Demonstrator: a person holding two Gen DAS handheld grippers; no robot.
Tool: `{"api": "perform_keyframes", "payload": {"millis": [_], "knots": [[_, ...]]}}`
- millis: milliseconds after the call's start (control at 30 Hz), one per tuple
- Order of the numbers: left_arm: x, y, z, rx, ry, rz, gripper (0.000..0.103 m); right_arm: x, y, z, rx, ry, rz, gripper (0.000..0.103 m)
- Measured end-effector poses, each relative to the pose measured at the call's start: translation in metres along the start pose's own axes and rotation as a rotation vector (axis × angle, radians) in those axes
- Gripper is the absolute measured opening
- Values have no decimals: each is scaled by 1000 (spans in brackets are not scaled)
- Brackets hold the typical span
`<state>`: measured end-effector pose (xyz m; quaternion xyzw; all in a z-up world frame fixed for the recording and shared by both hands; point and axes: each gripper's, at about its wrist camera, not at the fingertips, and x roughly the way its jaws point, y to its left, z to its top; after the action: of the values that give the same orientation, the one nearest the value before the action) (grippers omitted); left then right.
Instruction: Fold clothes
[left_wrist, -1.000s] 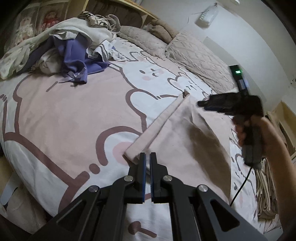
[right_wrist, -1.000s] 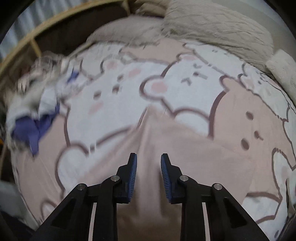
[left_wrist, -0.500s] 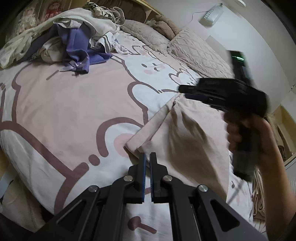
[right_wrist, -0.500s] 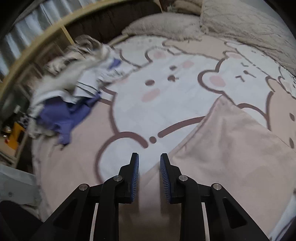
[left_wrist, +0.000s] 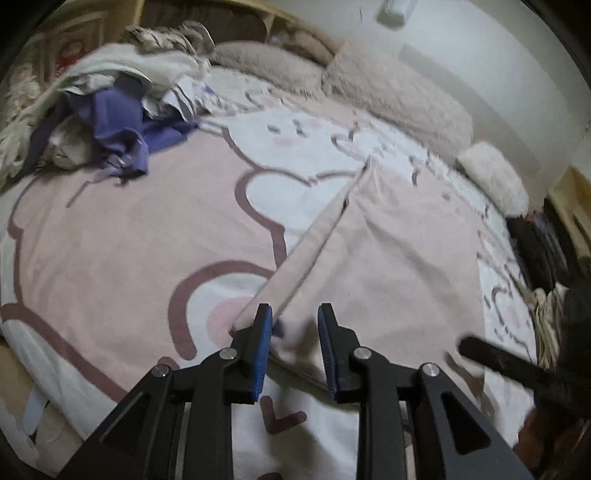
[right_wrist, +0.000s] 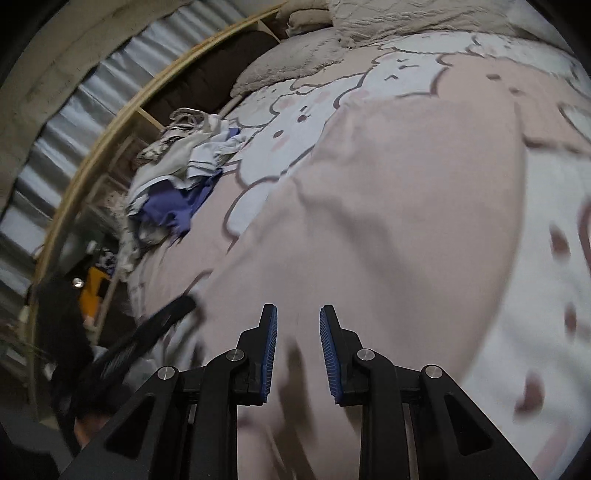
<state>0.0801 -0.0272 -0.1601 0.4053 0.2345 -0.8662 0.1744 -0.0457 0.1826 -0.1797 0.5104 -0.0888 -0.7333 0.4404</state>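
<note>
so the pink garment (left_wrist: 388, 258) is lying flat on the bed (left_wrist: 110, 240), one long edge folded over. the left gripper (left_wrist: 294, 334) is opening its jaws over the near corner; the right gripper (right_wrist: 298, 338) is hovering slightly open, gripping nothing. at far left, the clothes pile (left_wrist: 110, 110) is waiting unfolded.
</note>
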Motion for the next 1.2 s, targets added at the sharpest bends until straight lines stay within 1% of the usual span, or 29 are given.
{"api": "perform_keyframes", "payload": {"millis": [67,167,200,233,300,333,367,467,600,667,967,1000,1033,1067,1100,1200], "knots": [[10,-1,2,26,75,-9,25,-12,3,-19,-21,-22,-25,26],[14,-7,5,117,152,-10,25,-23,7,-38,-43,-32,-59,26],[14,-10,6,140,167,-15,25,-25,6,-43,-24,-34,-55,26],[14,-10,8,151,186,-32,25,-26,4,-48,-6,-36,-49,26],[16,-11,12,142,235,-85,25,-26,1,-53,29,-34,-30,26],[18,-11,13,139,253,-95,24,-26,-1,-56,42,-34,-26,26],[19,-12,13,142,268,-91,20,-26,-2,-58,45,-33,-26,26],[18,-11,14,182,264,-40,20,-27,-1,-62,53,-31,-27,26],[15,-8,13,203,228,-1,20,-32,7,-64,19,-40,-24,26],[18,-9,11,218,236,2,20,-33,10,-65,5,-37,-26,26],[36,-27,13,394,295,61,22,-23,20,-66,-19,-18,-40,26],[36,-26,15,387,302,49,21,-23,20,-66,-19,-17,-41,26],[37,-25,17,379,310,35,7,-23,22,-66,-19,-16,-45,26],[35,-21,21,352,324,-3,2,-23,23,-67,-20,-15,-51,26],[33,-18,27,327,329,-30,2,-23,26,-67,-26,-16,-62,26],[17,-9,44,309,299,-82,2,-32,35,-66,-62,-51,-98,26]]}}
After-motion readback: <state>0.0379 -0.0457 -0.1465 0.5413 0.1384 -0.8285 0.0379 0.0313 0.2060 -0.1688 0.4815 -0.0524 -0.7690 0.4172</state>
